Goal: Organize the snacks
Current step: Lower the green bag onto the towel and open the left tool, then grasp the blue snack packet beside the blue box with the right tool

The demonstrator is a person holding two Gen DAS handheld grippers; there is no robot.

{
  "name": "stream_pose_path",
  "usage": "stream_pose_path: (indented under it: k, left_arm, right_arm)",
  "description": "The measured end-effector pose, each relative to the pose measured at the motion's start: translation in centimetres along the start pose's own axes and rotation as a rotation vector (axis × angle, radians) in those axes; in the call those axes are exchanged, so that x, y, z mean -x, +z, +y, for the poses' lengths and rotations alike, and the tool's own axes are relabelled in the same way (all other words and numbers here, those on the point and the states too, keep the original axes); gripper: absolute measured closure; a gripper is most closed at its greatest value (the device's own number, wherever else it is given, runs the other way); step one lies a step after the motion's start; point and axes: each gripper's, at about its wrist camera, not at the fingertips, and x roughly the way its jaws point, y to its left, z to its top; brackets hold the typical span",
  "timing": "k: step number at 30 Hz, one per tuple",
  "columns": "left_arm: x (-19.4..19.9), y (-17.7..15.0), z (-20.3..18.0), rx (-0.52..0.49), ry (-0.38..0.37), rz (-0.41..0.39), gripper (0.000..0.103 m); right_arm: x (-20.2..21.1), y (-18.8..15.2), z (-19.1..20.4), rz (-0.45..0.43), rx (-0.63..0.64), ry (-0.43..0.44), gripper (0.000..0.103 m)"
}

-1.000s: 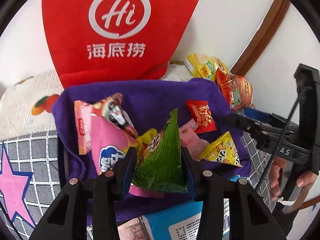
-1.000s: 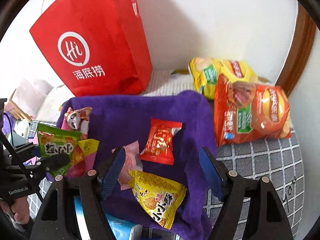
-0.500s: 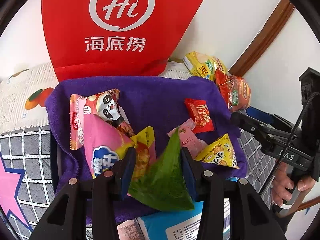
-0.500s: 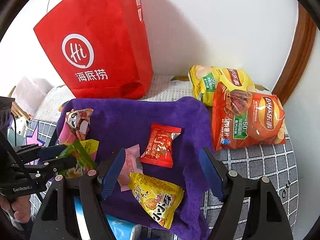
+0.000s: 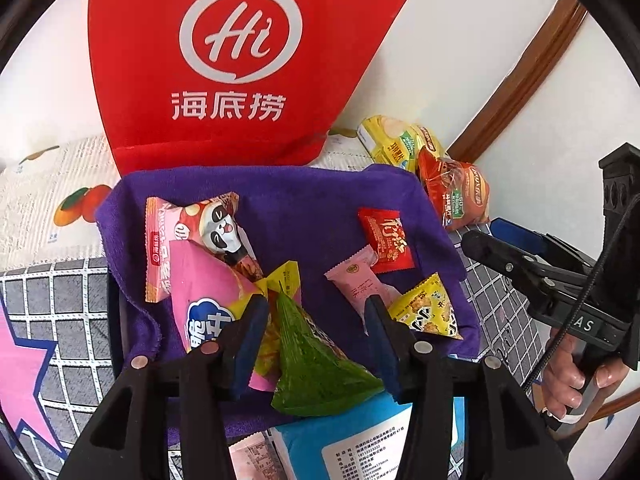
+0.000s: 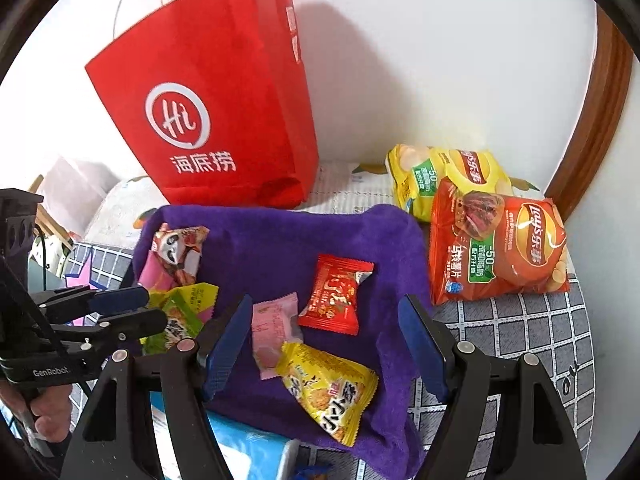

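Left wrist view: the left tool (image 5: 316,320) has its jaws opening, with the green snack packet (image 5: 316,364) lying between them on the purple cloth (image 5: 304,208), pads off it. The right tool (image 6: 324,340) stands wide and empty above the yellow packet (image 6: 332,392).

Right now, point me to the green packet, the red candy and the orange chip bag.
green packet (image 5: 320,368), left wrist view, middle of its green face
red candy (image 6: 336,292), right wrist view, centre of wrapper
orange chip bag (image 6: 500,248), right wrist view, middle of front
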Motion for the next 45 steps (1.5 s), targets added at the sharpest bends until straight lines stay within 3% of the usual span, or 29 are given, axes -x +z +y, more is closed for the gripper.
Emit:
stream_pose_path:
  k: [4,8,12,22,32,39,45]
  left_arm:
    - [0.8,0.3,0.1,0.003,0.004,-0.012,0.053]
    - [1.9,0.5,0.3,0.003,0.007,-0.031,0.051]
    - [2.4,0.5,0.5,0.01,0.004,-0.034,0.051]
    - [3.7,0.3,-0.8,-0.017,0.0,-0.054,0.05]
    - [4.8,-0.2,-2.4,-0.057,0.01,-0.079,0.05]
    - [5.1,-0.2,-2.8,-0.073,0.014,-0.088,0.049]
    - [4.9,-0.2,-2.5,-0.066,0.017,-0.085,0.049]
  right_arm:
    - [1.4,0.2,0.7,-0.024,-0.006,-0.008,0.039]
    - [3.2,0.2,1.4,-0.066,-0.017,-0.007,0.04]
    - [4.1,-1.3,1.1,-0.043,-0.042,-0.039,0.045]
    - [3.7,-10.7,-1.8,0.083,-0.112,-0.079,0.049]
    - [3.9,-18.2,-1.8,0.099,-0.127,-0.022,0.049]
    - [3.2,-19.1,-0.1,0.074,-0.066,-0.035,0.05]
    - [1.3,-18.8,0.7,0.072,0.003,-0.126,0.052]
